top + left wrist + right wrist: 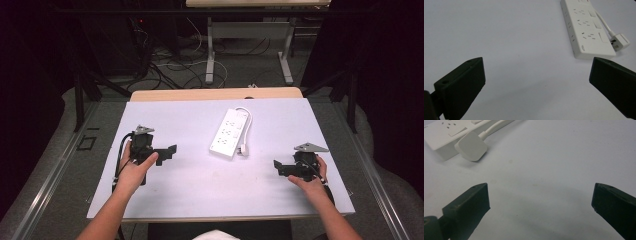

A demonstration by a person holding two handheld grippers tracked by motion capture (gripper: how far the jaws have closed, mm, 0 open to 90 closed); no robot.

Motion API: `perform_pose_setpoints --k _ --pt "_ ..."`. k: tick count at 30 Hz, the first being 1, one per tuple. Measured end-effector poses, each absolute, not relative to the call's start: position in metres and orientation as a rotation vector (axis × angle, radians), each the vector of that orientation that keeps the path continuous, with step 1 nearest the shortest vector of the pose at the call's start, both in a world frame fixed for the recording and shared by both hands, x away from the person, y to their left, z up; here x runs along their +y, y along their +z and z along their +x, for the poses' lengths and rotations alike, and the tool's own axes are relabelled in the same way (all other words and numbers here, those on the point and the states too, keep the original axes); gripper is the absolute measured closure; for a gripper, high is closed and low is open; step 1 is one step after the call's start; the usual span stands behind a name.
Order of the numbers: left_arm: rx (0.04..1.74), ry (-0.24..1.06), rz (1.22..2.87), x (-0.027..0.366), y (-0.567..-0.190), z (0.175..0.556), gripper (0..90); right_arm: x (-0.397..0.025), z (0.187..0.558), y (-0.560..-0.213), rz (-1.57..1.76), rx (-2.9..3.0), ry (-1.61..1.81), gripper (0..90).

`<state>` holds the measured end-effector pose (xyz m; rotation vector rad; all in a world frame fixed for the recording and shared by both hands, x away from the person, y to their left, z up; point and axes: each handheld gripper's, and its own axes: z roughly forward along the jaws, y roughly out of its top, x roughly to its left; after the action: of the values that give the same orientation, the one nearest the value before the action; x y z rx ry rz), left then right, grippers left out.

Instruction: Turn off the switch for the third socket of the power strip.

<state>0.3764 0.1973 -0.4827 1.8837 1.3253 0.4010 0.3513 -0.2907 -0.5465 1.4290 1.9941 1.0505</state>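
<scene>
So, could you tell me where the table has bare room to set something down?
Bare sheet lies between the left gripper and the power strip, and between its plug and the right gripper. The middle, around strip and cable, is crowded.

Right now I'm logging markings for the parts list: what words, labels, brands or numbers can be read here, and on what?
None can be read.
Power strip: a small grey mark on its side wall near the end, too small and blurred to read.
Plug: plain white, no text visible.
Left gripper and right gripper: plain black jaws, no lettering.
</scene>
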Motion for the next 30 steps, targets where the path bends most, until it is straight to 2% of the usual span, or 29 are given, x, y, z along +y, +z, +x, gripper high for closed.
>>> perform_pose_setpoints --k 13,30 --pt "1.365 0.485 1.871 0.223 -0.499 0.367 0.4 -0.290 0.351 -0.546 1.435 1.991 1.052 1.0" --pt "1.410 0.467 1.834 0.245 -0.530 0.359 0.4 -0.291 0.351 -0.546 1.431 1.993 1.050 1.0"
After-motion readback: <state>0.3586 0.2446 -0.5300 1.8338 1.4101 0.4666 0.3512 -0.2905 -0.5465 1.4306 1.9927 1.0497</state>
